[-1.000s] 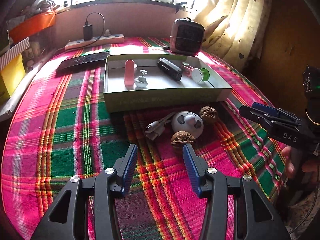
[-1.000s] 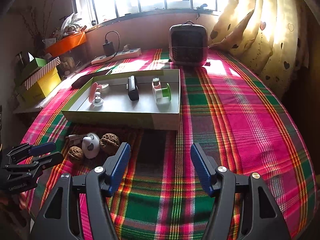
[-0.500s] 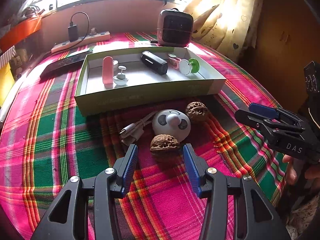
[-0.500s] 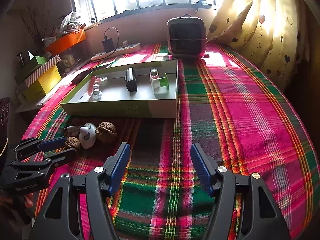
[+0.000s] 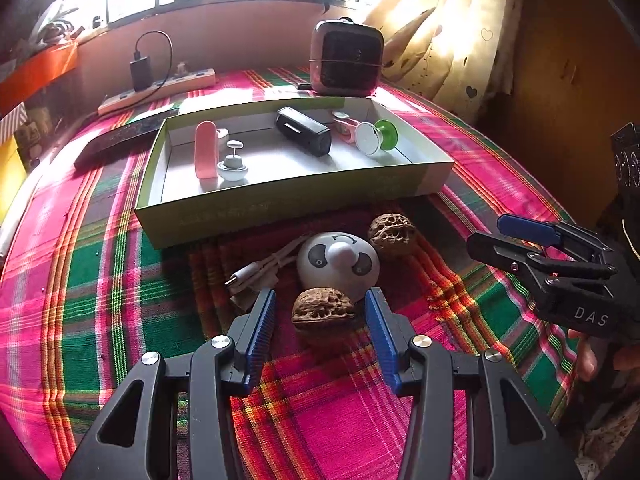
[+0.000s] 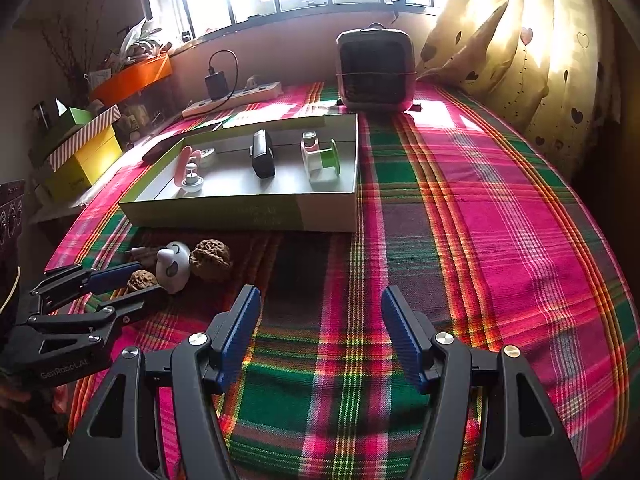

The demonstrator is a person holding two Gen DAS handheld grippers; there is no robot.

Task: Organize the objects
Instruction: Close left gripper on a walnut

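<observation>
My left gripper [image 5: 320,322] is open, its blue pads on either side of the near walnut [image 5: 323,309] without touching it. Behind that lie a white round gadget [image 5: 338,266], a second walnut [image 5: 392,235] and a white cable [image 5: 256,274]. The green-sided box [image 5: 280,204] holds a pink case [image 5: 206,156], a white knob [image 5: 232,168], a black device [image 5: 304,131] and a white-and-green spool [image 5: 376,136]. My right gripper [image 6: 320,334] is open and empty over bare cloth; it also shows in the left wrist view [image 5: 516,240]. The left gripper shows in the right wrist view [image 6: 120,286].
A plaid cloth [image 6: 480,220] covers the table. At the back stand a small heater [image 5: 346,62], a power strip with a charger [image 5: 160,88] and a dark remote [image 5: 124,138]. Coloured boxes [image 6: 84,148] stack at the left. Curtains [image 6: 520,60] hang at the right.
My left gripper has moved forward and lower, so the near walnut now sits between its pads. The right gripper has shifted only slightly.
</observation>
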